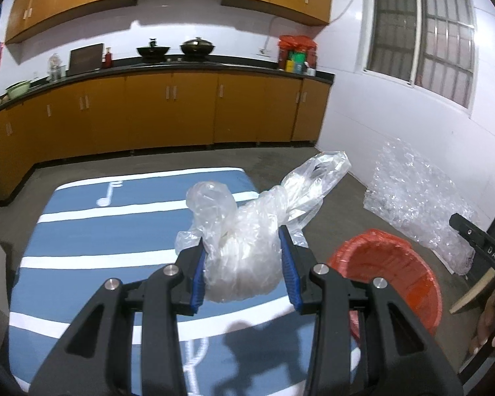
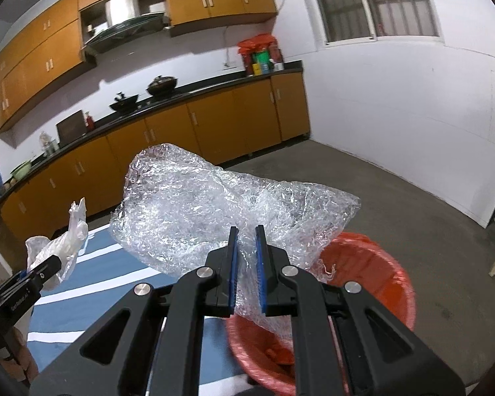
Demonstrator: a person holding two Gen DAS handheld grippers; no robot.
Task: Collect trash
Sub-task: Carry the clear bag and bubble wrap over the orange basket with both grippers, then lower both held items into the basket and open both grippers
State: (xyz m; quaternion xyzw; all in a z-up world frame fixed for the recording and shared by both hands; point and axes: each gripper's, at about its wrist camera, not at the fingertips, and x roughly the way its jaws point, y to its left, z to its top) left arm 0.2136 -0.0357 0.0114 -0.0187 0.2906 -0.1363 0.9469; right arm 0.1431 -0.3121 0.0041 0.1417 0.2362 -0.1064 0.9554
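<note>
My left gripper (image 1: 242, 257) is shut on a crumpled clear plastic bag (image 1: 244, 227), held above the blue-and-white striped mat (image 1: 92, 231). My right gripper (image 2: 246, 257) is shut on a big sheet of bubble wrap (image 2: 198, 208), which hangs partly over the red-lined trash bin (image 2: 379, 274). From the left wrist view the bin (image 1: 389, 267) stands on the floor to the right of the mat, with the bubble wrap (image 1: 412, 198) and the right gripper's finger (image 1: 472, 234) beyond it. The right wrist view shows the left gripper (image 2: 46, 272) with the bag (image 2: 66, 237) at far left.
Orange kitchen cabinets (image 1: 168, 112) with a black counter run along the back wall, with woks (image 1: 198, 46) and bottles on top. A white wall with a barred window (image 1: 422, 33) is on the right. Grey concrete floor (image 2: 412, 198) surrounds the mat and the bin.
</note>
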